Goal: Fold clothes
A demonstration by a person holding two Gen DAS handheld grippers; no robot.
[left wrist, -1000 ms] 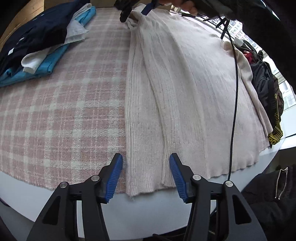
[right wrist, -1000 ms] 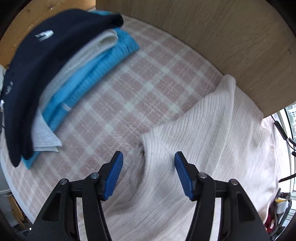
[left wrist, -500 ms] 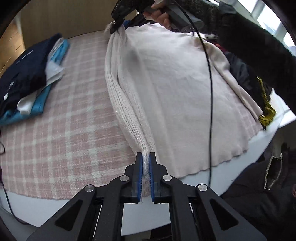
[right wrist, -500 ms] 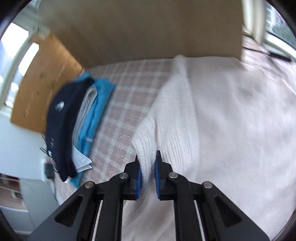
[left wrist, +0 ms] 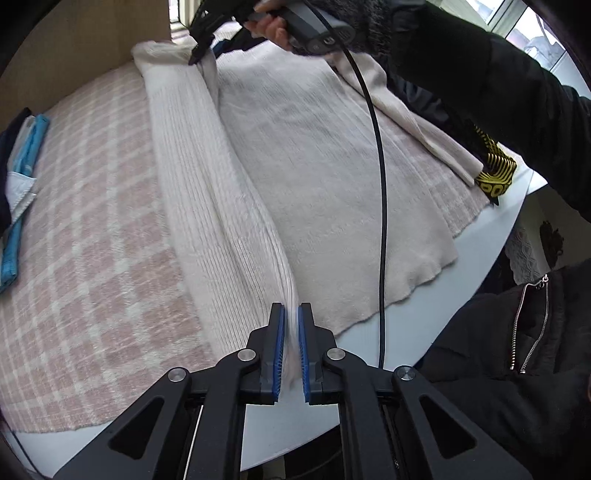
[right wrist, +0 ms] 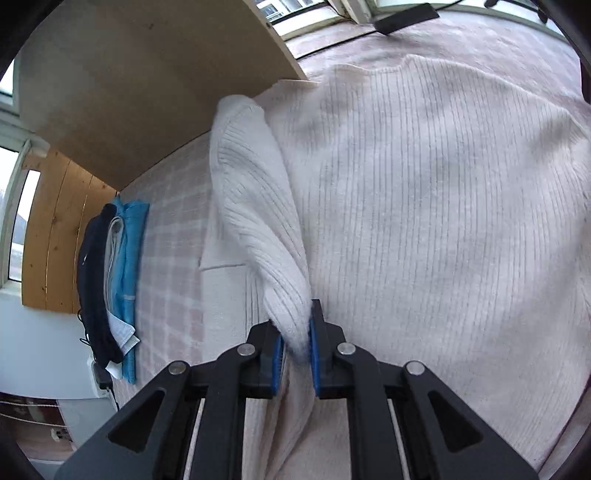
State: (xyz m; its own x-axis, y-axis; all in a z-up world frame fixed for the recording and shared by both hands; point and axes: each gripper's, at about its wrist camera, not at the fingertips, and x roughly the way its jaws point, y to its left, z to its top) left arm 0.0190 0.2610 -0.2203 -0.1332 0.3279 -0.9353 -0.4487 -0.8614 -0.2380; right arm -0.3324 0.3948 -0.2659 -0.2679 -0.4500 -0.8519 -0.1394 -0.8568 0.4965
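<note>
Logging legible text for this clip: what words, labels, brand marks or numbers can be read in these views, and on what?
None can be read.
Yellow and black patterned fabric at the table edge: looks like marks, not legible.
Handheld gripper body in the person's hand: small marks, too blurred.
Dark navy garment in the folded stack: a small pale mark, too small to read.

Bare checked worktop [left wrist: 85, 258] lies open left of the sweater [left wrist: 314, 166]; folded clothes [left wrist: 18, 177] block the far-left edge.
</note>
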